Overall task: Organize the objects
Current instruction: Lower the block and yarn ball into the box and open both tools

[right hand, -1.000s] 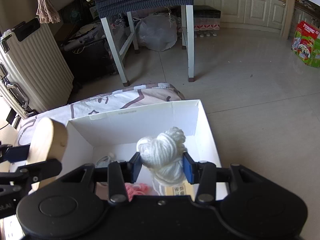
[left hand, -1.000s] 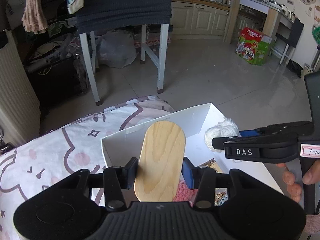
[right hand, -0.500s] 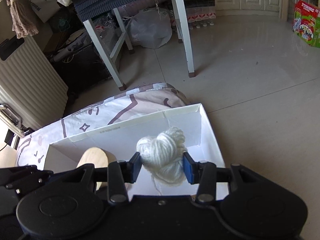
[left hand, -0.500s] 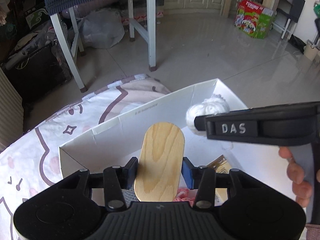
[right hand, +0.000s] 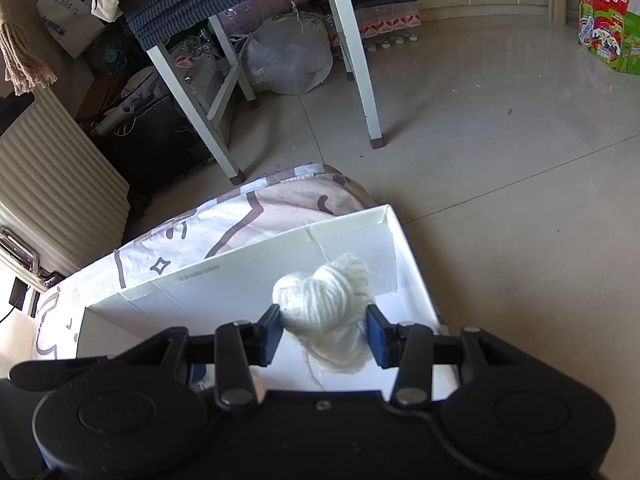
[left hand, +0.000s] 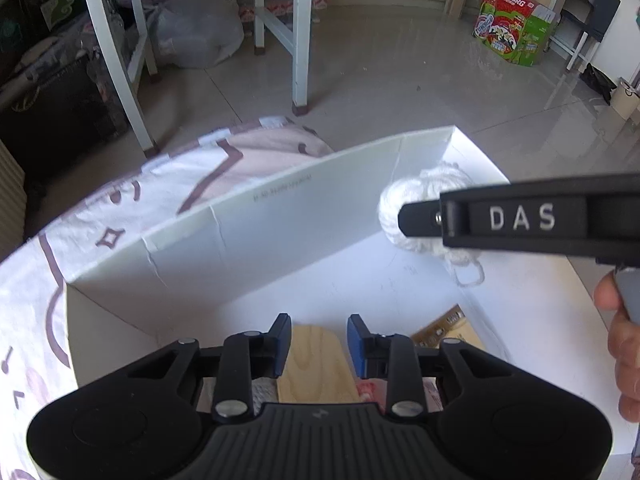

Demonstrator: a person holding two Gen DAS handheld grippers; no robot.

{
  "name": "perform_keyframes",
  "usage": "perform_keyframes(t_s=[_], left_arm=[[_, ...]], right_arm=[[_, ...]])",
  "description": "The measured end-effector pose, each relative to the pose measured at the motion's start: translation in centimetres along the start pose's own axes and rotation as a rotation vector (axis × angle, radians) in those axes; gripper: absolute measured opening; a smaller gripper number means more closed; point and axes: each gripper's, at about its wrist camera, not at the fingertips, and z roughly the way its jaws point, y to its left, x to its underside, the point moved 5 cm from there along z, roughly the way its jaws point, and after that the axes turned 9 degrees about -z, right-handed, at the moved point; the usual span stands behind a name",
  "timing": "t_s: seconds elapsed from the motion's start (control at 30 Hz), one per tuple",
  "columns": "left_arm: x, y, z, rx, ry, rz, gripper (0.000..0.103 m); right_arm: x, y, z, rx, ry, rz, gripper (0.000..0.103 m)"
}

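Note:
My left gripper is open over the white box. The oval wooden board lies below it inside the box, free of the pads. My right gripper is shut on a white yarn ball and holds it over the box's right end. The yarn ball and the right gripper's finger also show in the left wrist view. A pink yarn piece and a brown card lie in the box.
The box sits on a white cloth with a cartoon print. Beyond the edge are white table legs, a grey bag, a suitcase on the left and a green Tuborg carton on the tiled floor.
My left gripper lowered the wooden board into the box and opened, leaving it lying there. My right gripper moved forward over the box, still holding the yarn ball.

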Motion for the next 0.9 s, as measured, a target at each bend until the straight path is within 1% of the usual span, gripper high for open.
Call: perform_keyframes(t_s=[0.03, 0.1, 0.13, 0.27, 0.4, 0.53, 0.57, 0.63, 0.67, 0.7, 0.77, 0.83, 0.9], left_arm=[[0.2, 0.0, 0.0, 0.008, 0.014, -0.008, 0.044], [0.7, 0.1, -0.3, 0.021, 0.027, -0.011, 0.055], [0.8, 0.1, -0.6, 0.022, 0.028, -0.005, 0.056], [1.9, 0.0, -2.0, -0.011, 0.054, 0.06, 0.056], [3.2, 0.2, -3.3, -0.024, 0.09, 0.12, 0.055], [4.0, 0.8, -3.4, -0.036, 0.132, 0.118, 0.055], [4.0, 0.8, -3.2, -0.042, 0.133, 0.116, 0.053], [3.9, 0.9, -2.4, -0.042, 0.145, 0.101, 0.032], [3.8, 0.9, -2.1, -0.037, 0.15, 0.09, 0.029], [3.6, 0.8, -1.7, -0.045, 0.146, 0.086, 0.027], [3.0, 0.5, -1.0, -0.07, 0.119, 0.097, 0.025], [2.2, 0.3, -0.5, -0.065, 0.097, 0.074, 0.021], [1.5, 0.0, -0.1, -0.051, 0.091, 0.045, 0.021]], right_arm=[[0.0, 0.0, 0.0, -0.002, -0.001, -0.001, 0.049], [0.1, -0.1, -0.1, -0.002, -0.002, -0.001, 0.051], [0.1, -0.1, -0.2, -0.006, -0.002, -0.001, 0.052], [0.3, 0.0, -0.4, -0.018, 0.0, -0.012, 0.052], [0.4, 0.2, -0.7, -0.029, 0.004, -0.026, 0.052], [0.6, 0.2, -1.0, -0.036, 0.01, -0.046, 0.051], [0.6, 0.2, -1.0, -0.033, 0.012, -0.048, 0.051], [0.7, 0.0, -1.0, -0.034, 0.017, -0.044, 0.051], [0.7, 0.0, -1.0, -0.035, 0.018, -0.043, 0.051], [0.8, 0.0, -1.0, -0.037, 0.018, -0.046, 0.051], [0.8, -0.1, -1.1, -0.039, 0.017, -0.051, 0.051], [0.8, -0.2, -1.2, -0.04, 0.018, -0.054, 0.051], [0.8, -0.2, -1.2, -0.042, 0.017, -0.054, 0.051]])
